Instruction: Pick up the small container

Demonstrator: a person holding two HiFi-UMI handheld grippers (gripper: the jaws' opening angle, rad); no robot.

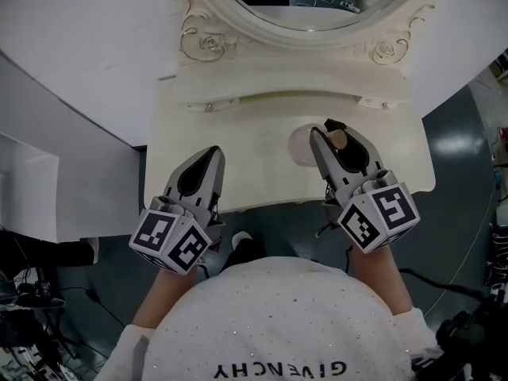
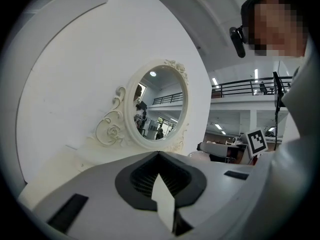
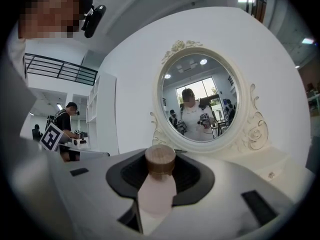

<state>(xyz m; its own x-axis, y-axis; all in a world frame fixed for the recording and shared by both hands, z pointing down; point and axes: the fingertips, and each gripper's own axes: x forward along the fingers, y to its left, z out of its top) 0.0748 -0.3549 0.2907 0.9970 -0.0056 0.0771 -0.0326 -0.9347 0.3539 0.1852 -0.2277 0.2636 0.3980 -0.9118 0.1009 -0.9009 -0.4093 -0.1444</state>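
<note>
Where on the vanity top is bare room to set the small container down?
Bare: the vanity top between the left hand-held gripper and the mirror base. Crowded: the right side, where a pale round object sits beside the right hand-held gripper holding the small container.

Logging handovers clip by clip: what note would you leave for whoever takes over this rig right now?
Left claw: shut, empty, over the near edge of the vanity table.
Right claw: shut on the small container, a pale bottle with a brown cap, held upright in front of the mirror.
Done: the container is gripped.
Left: I cannot tell whether it is off the table; raise it clear and keep it upright.
</note>
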